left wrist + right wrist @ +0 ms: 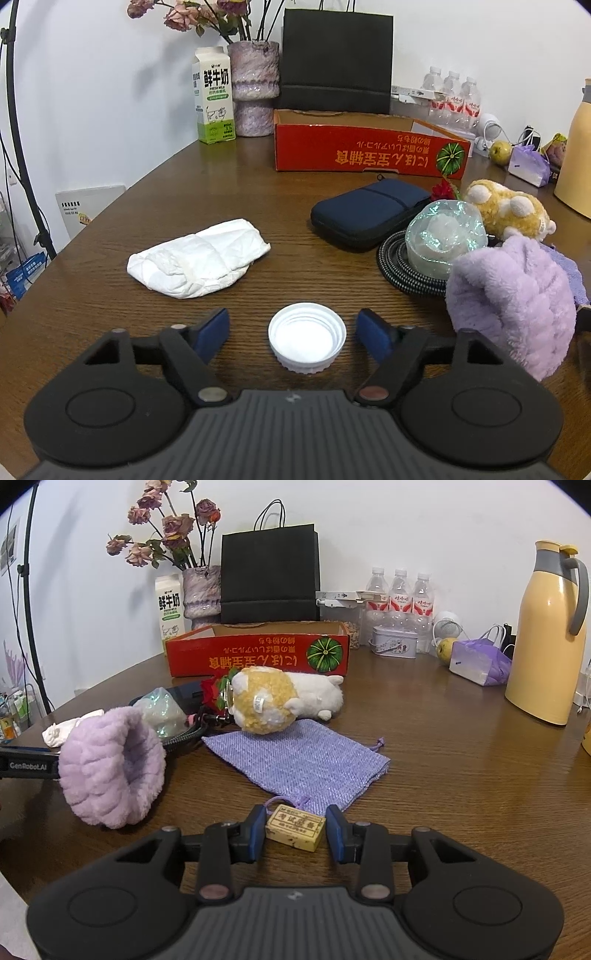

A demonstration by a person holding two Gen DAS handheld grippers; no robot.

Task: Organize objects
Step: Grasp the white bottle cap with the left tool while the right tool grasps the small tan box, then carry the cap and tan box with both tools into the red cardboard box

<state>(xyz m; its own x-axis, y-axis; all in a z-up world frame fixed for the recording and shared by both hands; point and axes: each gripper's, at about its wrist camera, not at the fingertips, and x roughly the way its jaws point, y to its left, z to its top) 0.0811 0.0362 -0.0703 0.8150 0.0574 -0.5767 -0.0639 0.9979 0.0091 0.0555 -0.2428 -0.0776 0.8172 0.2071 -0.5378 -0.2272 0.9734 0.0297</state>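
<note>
My left gripper [293, 332] is open, its blue pads on either side of a white screw cap [307, 337] lying upside down on the brown table [258, 206], not touching it. My right gripper [295, 830] is open around a small yellowed eraser [295, 827] lying on the table [461, 775]; small gaps show at both pads. A red cardboard box [258, 655] stands open at the back, also in the left wrist view [369, 151]. A purple fluffy headband [110, 768] stands left of the right gripper.
A crumpled white cloth [199, 258], navy pouch [369, 210], coiled cable [397, 266] with a clear tub [445, 236], plush toy [280, 698] and purple woven bag [303, 760] lie mid-table. Milk carton [214, 96], vase [255, 88], black bag [269, 572], bottles [400, 594] and yellow jug [546, 635] line the back.
</note>
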